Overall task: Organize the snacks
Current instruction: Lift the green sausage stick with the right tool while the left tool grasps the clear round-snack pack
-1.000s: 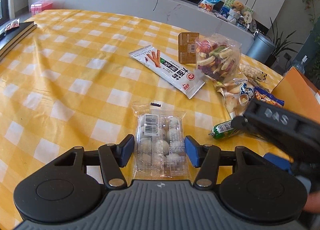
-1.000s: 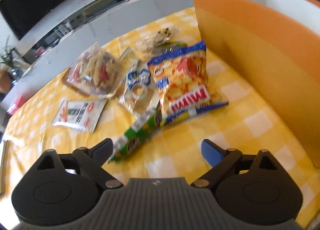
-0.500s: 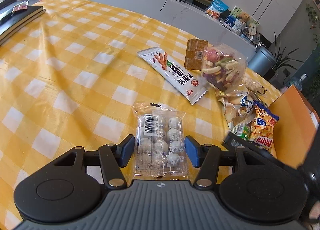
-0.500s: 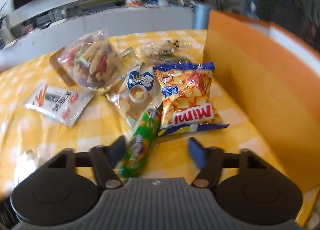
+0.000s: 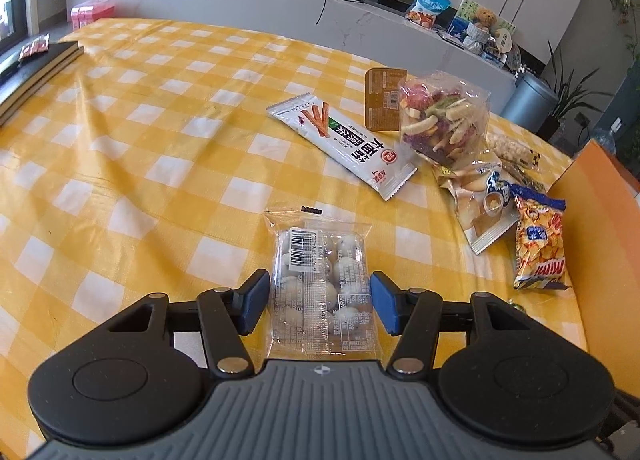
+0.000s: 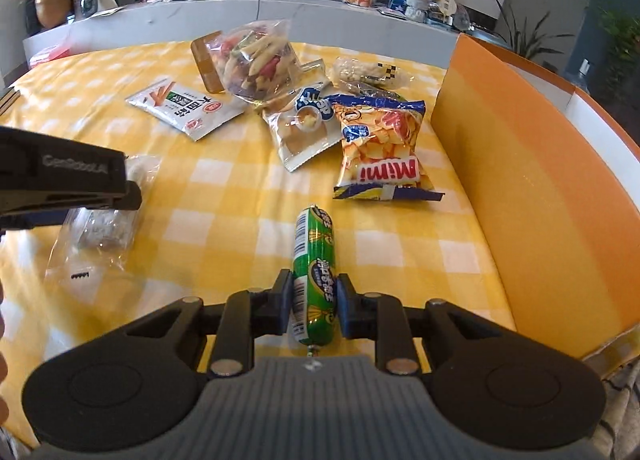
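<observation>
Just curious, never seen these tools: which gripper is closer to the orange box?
Right. The right gripper, shut on a green sausage, sits beside the orange box. The left gripper straddles a clear pack of white balls, farther from it.

My right gripper (image 6: 313,302) angled down, jaws clamped on the sausage (image 6: 314,276). My left gripper (image 5: 319,302) also angled down, jaws half apart around the clear pack (image 5: 320,284), pads just beside its sides, not pressing.
</observation>
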`<state>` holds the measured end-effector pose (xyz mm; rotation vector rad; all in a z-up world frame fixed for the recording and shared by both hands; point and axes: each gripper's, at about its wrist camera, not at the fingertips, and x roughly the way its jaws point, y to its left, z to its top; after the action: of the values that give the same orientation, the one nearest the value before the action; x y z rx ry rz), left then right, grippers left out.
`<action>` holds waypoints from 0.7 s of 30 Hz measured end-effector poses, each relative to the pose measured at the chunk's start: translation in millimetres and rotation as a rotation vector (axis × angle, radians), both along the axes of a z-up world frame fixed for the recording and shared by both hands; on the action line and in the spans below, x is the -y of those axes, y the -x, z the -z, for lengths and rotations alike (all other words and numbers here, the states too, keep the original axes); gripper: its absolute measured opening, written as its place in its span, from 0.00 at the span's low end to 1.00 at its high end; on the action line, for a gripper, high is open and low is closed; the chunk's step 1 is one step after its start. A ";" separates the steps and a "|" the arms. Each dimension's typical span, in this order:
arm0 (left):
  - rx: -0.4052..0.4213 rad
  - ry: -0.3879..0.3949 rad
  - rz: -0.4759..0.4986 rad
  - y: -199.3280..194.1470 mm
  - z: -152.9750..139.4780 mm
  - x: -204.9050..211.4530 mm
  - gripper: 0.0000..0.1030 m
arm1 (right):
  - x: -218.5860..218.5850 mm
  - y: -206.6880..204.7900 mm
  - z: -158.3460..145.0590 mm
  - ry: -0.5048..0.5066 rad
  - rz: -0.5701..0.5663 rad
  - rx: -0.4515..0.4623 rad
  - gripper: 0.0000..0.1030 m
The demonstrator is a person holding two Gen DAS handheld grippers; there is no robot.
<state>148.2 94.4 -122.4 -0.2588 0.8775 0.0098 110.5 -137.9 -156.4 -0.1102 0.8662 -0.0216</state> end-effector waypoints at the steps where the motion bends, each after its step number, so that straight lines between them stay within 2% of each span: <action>1: 0.002 -0.020 0.006 0.3 0.2 2.5 0.64 | 0.2 1.4 -0.9 -0.008 0.004 0.001 0.20; 4: 0.005 -0.053 0.014 1.3 0.5 6.8 0.64 | 2.7 2.9 -1.7 -0.022 0.006 0.002 0.20; 7: 0.004 -0.043 0.009 1.0 0.1 5.0 0.64 | 7.5 4.8 -1.8 -0.035 -0.009 0.010 0.20; 12: 0.009 -0.063 0.015 2.1 0.6 7.9 0.64 | 23.8 5.2 -2.5 -0.110 -0.017 0.004 0.21; 14: 0.010 -0.072 0.016 2.4 0.6 9.2 0.64 | 26.3 3.6 -2.4 -0.120 -0.045 0.000 0.27; 15: 0.010 -0.075 0.017 2.2 0.6 9.7 0.64 | 26.8 2.7 -1.9 -0.132 -0.059 -0.002 0.39; 16: 0.009 -0.078 0.017 1.9 0.6 9.8 0.65 | 26.9 2.2 -1.5 -0.146 -0.069 -0.003 0.43; 21: 0.009 -0.082 0.017 1.6 0.7 9.9 0.67 | 19.4 -0.3 0.9 -0.100 -0.074 0.006 0.45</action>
<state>146.6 84.6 -123.1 -0.1743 0.8687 0.0286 110.8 -157.3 -157.3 -0.0486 0.8549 0.0900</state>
